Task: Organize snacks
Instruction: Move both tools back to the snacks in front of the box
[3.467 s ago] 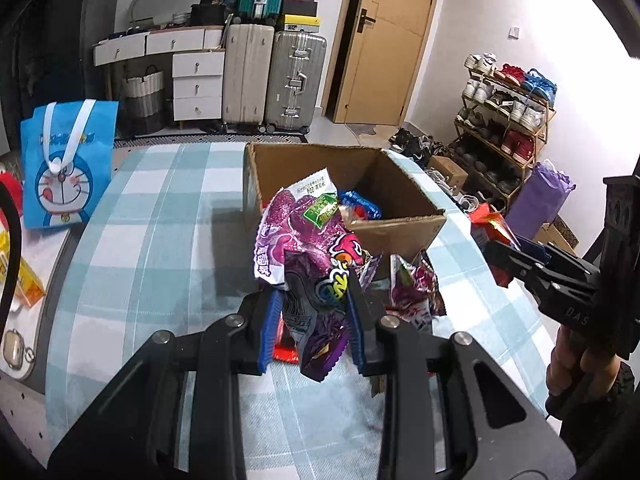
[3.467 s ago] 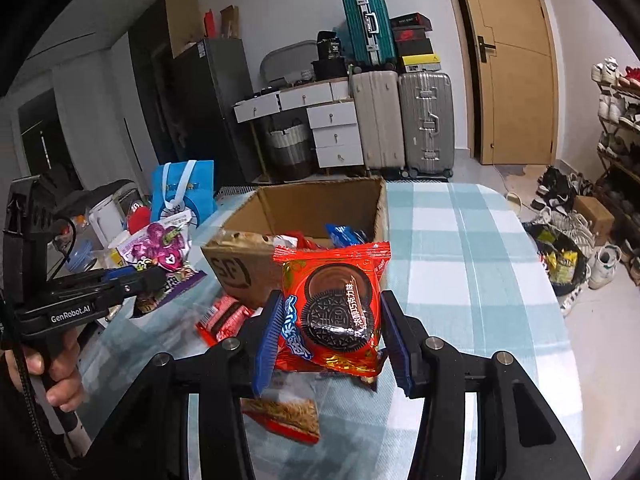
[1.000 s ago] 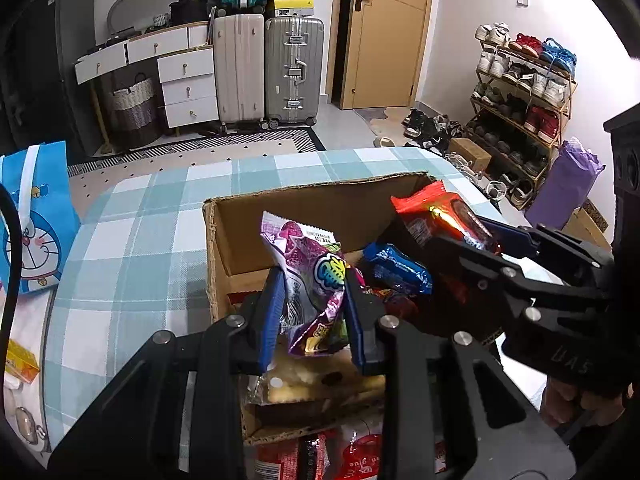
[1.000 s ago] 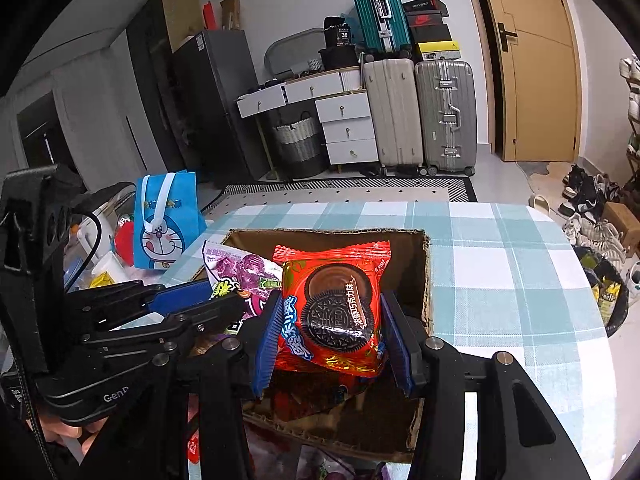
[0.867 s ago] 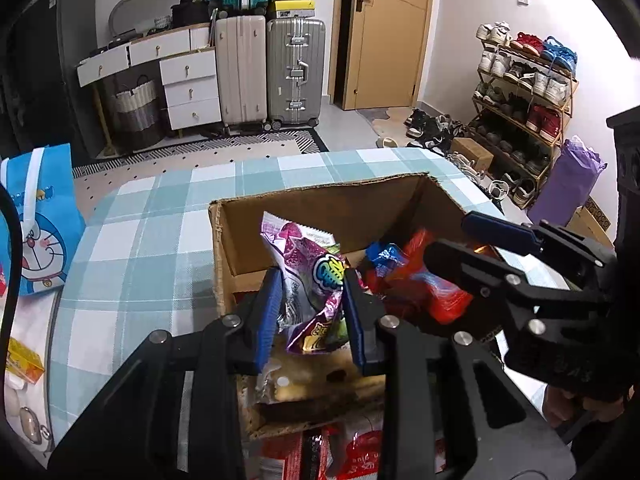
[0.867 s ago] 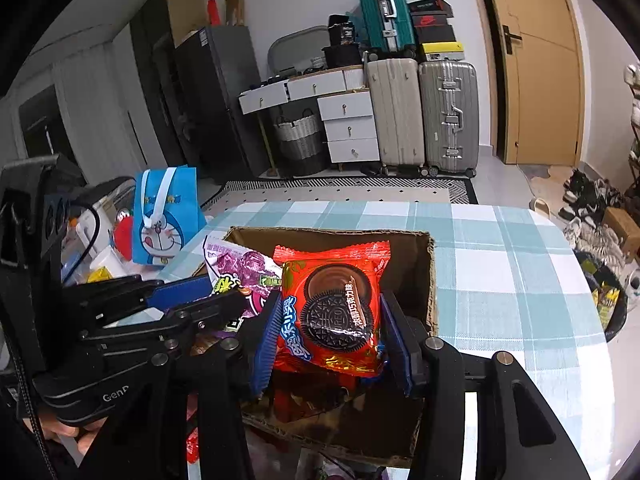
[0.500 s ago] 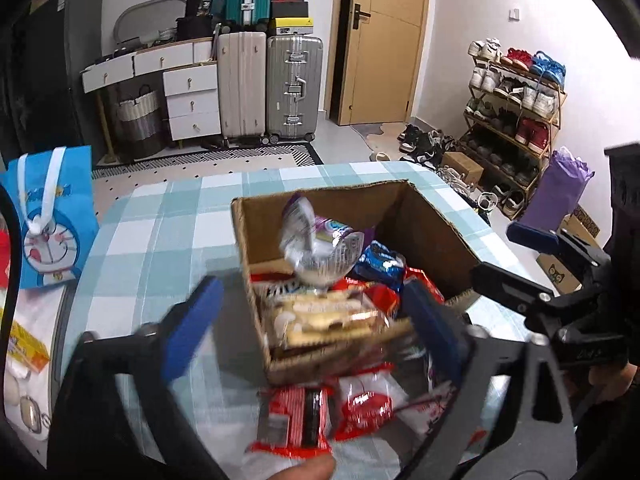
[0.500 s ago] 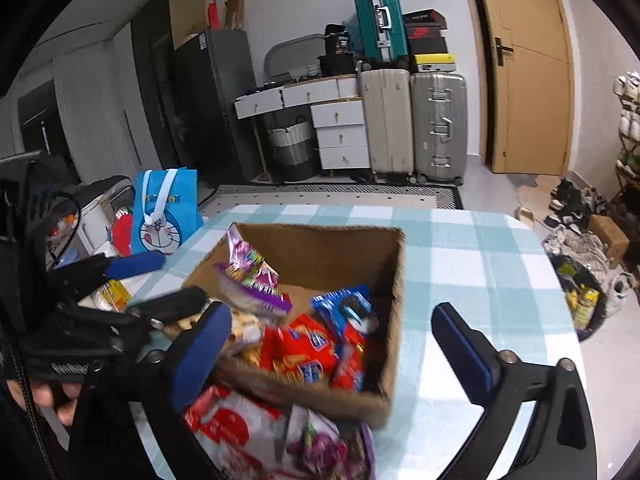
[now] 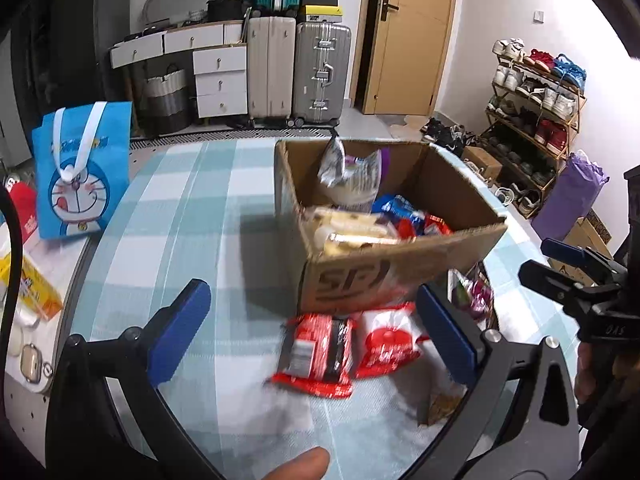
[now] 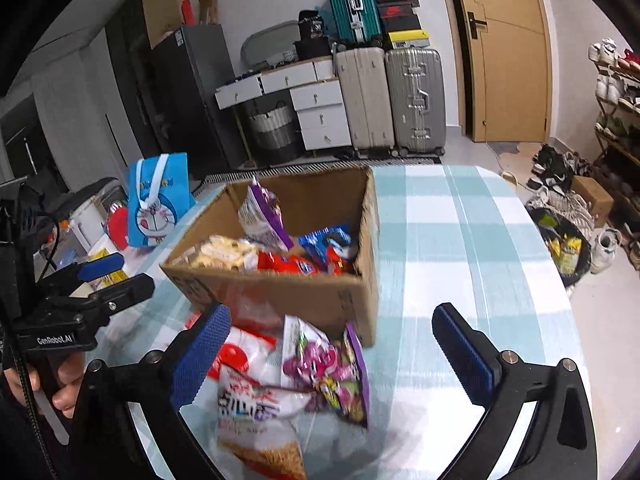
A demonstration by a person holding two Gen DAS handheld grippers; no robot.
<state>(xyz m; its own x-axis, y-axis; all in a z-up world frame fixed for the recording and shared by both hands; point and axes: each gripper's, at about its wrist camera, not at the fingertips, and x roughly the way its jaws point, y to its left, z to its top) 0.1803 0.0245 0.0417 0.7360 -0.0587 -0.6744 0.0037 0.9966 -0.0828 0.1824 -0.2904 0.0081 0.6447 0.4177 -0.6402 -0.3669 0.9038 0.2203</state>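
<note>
Snack packets [image 10: 316, 372] lie before the cardboard box [image 9: 384, 276] — both grippers' jaws spread, empty.

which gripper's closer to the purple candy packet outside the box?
Right. The purple plastic candy packet lies between the open fingers of the right gripper; the left gripper sits off to its side, facing red packets.

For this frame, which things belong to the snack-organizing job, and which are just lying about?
Job:
- cardboard box, already holding snacks
- purple packet on the table in front of the box
- red packets beside it
- left gripper and right gripper, both open and empty

Lying about:
- blue bag
- suitcases
- drawers
- shoe rack
</note>
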